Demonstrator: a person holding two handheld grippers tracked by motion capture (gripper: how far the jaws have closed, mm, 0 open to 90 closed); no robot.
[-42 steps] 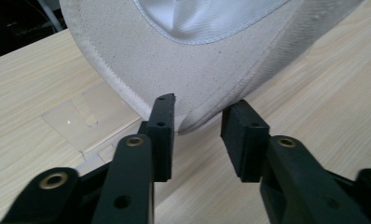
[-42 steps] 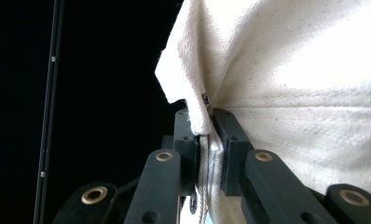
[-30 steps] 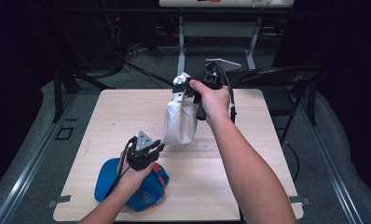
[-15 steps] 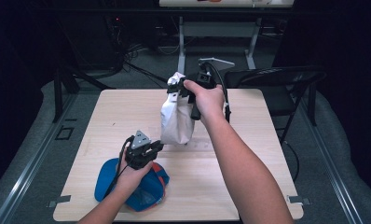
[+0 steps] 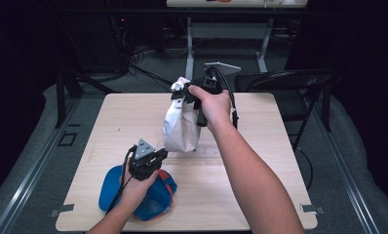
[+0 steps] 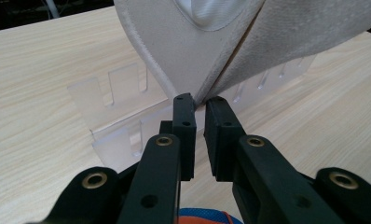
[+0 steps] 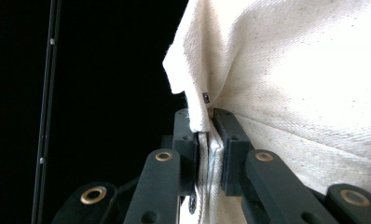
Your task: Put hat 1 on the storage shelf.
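A white cloth bag (image 5: 182,122) hangs upright over the middle of the wooden table (image 5: 260,161). My right gripper (image 5: 180,92) is shut on its top edge, with the hem (image 7: 197,112) pinched between the pads of that gripper (image 7: 206,116). My left gripper (image 5: 164,153) reaches in from the near left to the bag's lower corner (image 6: 207,70). Its jaws have just been closing, and this gripper (image 6: 200,100) now nips the corner at its tips. A blue and orange cap (image 5: 155,197) lies under my left hand.
A clear slotted plastic rack (image 6: 109,88) lies flat on the table beneath the bag. A black folding chair (image 5: 289,83) stands beyond the table's far right corner. Desk legs and cables sit on the floor behind the table.
The right hand and the bag's top have drifted slightly left. The left gripper has stayed at the bag's lower corner.
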